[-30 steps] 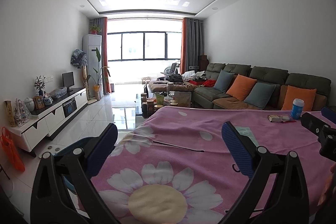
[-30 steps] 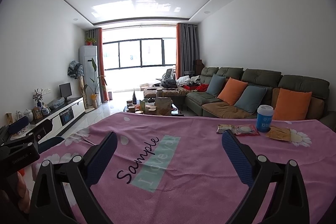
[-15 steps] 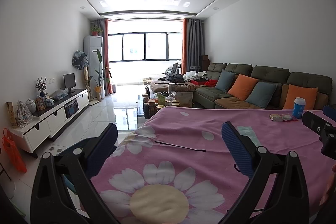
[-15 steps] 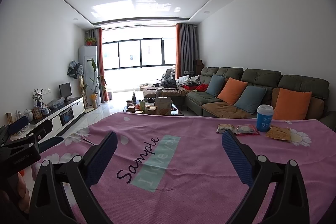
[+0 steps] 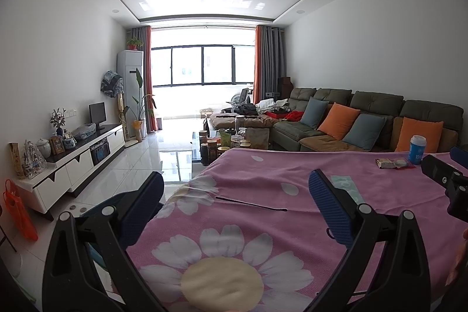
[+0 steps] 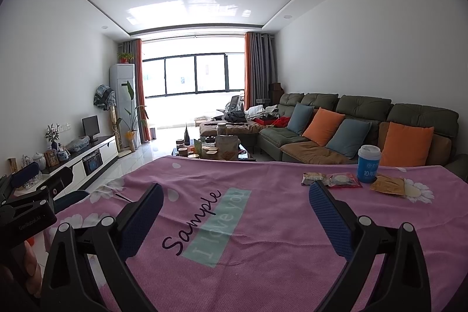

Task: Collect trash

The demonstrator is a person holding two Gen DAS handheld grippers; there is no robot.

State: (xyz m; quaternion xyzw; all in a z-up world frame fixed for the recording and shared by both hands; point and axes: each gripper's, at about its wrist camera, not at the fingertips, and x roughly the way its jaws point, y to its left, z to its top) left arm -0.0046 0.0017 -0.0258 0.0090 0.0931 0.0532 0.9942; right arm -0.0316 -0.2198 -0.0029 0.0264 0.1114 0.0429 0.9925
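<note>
Both grippers hover with fingers spread wide and nothing between them: the left gripper (image 5: 234, 203) over the daisy print, the right gripper (image 6: 234, 206) over the pink flower-printed cloth covering the table (image 6: 263, 253). The trash lies at the far right: a blue-and-white paper cup with a white lid (image 6: 368, 164), a red-edged clear snack wrapper (image 6: 342, 180), a crumpled grey wrapper (image 6: 314, 177) and a flat brown packet (image 6: 387, 184), all close together. Best reach with the right gripper, low and level, pinching one thin wrapper edge without snagging cloth.
</note>
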